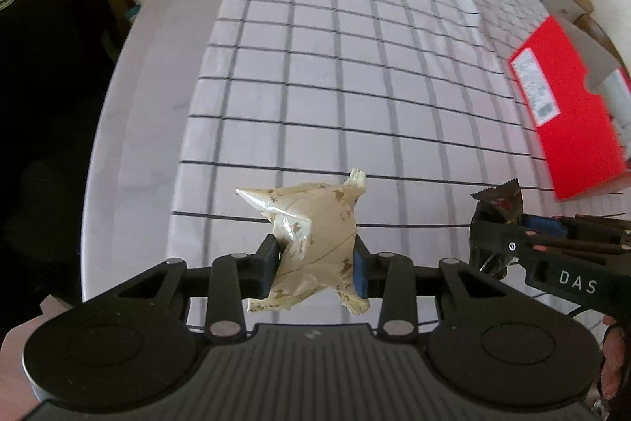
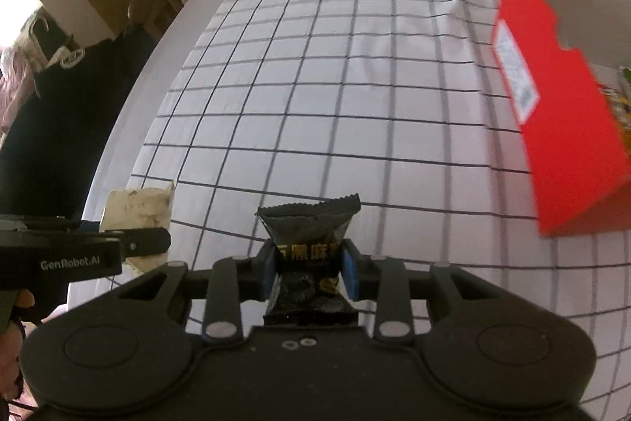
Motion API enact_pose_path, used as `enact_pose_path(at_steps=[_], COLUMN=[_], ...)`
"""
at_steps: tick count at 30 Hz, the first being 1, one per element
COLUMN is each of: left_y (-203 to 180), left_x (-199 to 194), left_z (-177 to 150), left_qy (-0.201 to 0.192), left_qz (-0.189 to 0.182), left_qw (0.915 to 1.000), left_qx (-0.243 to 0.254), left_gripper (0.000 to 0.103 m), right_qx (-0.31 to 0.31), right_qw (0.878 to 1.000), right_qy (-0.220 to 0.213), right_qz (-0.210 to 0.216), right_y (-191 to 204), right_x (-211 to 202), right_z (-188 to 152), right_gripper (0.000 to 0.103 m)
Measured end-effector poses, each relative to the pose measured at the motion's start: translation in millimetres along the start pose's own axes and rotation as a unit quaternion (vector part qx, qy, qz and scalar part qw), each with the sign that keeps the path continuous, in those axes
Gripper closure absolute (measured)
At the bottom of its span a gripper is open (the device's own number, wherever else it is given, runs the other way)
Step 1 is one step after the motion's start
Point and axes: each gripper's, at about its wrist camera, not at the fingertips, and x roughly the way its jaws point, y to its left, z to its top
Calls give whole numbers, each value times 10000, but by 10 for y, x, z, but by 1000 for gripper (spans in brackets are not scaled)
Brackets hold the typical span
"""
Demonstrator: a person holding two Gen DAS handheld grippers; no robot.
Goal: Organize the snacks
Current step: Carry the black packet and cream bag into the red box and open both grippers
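right wrist: colourful packets [image 2: 623,105] inside red box [image 2: 560,129]

The box [image 1: 572,113] stands on the tablecloth [image 1: 335,66], right of both packets.

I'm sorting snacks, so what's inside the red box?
The red box is open-topped; colourful packets show at its edge. The box's wall hides the rest.

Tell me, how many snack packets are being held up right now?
2: a beige packet in the left gripper, a black packet in the right gripper. The red box may hide more.
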Motion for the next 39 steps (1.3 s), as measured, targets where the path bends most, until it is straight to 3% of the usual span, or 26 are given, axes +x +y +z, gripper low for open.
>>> enact_pose_path(at_steps=[22, 39], left_y=[-1520, -2696], left_x=[-493, -393], left_z=[335, 657], left_qy=[-515, -780], left_qz=[-514, -701], left_qw=[9955, 9905], left_qx=[603, 894], left_gripper=[67, 66], right_qx=[373, 480], right_qw=[9939, 9868], right_qy=[-1018, -1468], right_qz=[-196, -479], right_y=[-1118, -2112], right_x=[-1158, -1596], right_z=[154, 304], right_gripper=[72, 72])
